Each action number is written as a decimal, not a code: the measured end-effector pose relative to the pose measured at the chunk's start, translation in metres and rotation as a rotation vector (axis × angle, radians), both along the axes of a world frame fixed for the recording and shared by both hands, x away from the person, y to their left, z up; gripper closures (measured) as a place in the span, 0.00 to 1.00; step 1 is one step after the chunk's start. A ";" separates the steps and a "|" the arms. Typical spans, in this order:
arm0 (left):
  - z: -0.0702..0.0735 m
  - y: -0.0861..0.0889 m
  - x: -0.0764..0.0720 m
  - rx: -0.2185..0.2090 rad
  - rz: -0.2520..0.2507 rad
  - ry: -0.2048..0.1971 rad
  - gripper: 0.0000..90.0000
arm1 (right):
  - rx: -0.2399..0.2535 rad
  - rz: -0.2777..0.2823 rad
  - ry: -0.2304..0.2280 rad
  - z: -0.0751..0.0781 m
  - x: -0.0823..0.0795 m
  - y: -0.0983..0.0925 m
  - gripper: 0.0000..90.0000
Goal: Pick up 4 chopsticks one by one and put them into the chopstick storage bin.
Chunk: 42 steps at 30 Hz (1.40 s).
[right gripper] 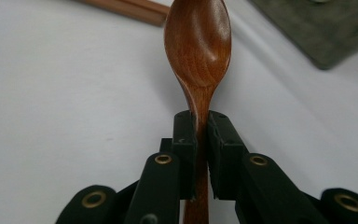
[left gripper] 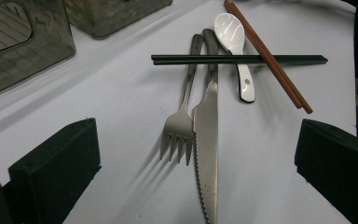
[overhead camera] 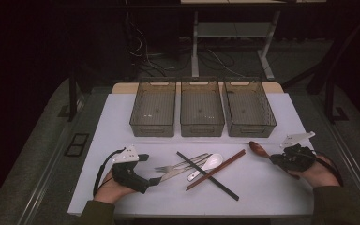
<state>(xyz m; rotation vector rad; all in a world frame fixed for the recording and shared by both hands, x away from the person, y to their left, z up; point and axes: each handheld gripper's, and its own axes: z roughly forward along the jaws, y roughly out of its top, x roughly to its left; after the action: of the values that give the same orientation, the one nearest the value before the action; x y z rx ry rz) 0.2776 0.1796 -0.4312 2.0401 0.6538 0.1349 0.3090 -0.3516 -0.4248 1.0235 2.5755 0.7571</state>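
right hand-held gripper [right gripper: 201, 140] clamped on wooden spoon [right gripper: 198, 51] handle, just off the tabletop [overhead camera: 272, 187]. left hand-held gripper [left gripper: 196, 163] spread wide, holding nothing. all three bins [overhead camera: 202, 110] empty, i'd say sorting barely begun.

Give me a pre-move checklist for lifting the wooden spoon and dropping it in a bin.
1. Grip: right gripper has its jaws closed on the neck of the wooden spoon: ok.
2. Spoon free of other cutlery: its bowl lies close to the end of the brown chopsticks; touching or apart: cannot tell.
3. Bins ready: the three bins stand in a row at the far side of the table, nothing seen in them: ok.
4. Left gripper out of the way: open, beside the fork and knife, holding nothing: ok.
5. Spoon lifted off the table: cannot tell.
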 end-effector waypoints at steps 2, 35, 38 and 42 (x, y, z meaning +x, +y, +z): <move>0.000 0.000 0.000 -0.003 0.002 0.001 0.00 | -0.007 -0.018 -0.002 0.000 0.003 -0.002 0.91; -0.001 -0.002 0.000 -0.001 -0.004 0.007 0.00 | 0.086 0.167 0.023 0.006 0.009 0.054 0.52; -0.001 -0.001 0.001 -0.004 -0.001 0.009 0.00 | 0.045 0.260 0.046 0.011 0.013 0.078 0.44; -0.001 -0.001 0.001 -0.006 -0.003 0.009 0.00 | -0.022 0.349 0.061 0.012 0.021 0.101 0.43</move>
<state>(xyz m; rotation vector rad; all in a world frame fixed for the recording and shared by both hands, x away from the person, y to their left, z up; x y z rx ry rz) 0.2783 0.1784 -0.4323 2.0367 0.6562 0.1226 0.3303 -0.2507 -0.4127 0.6027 2.8472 0.7851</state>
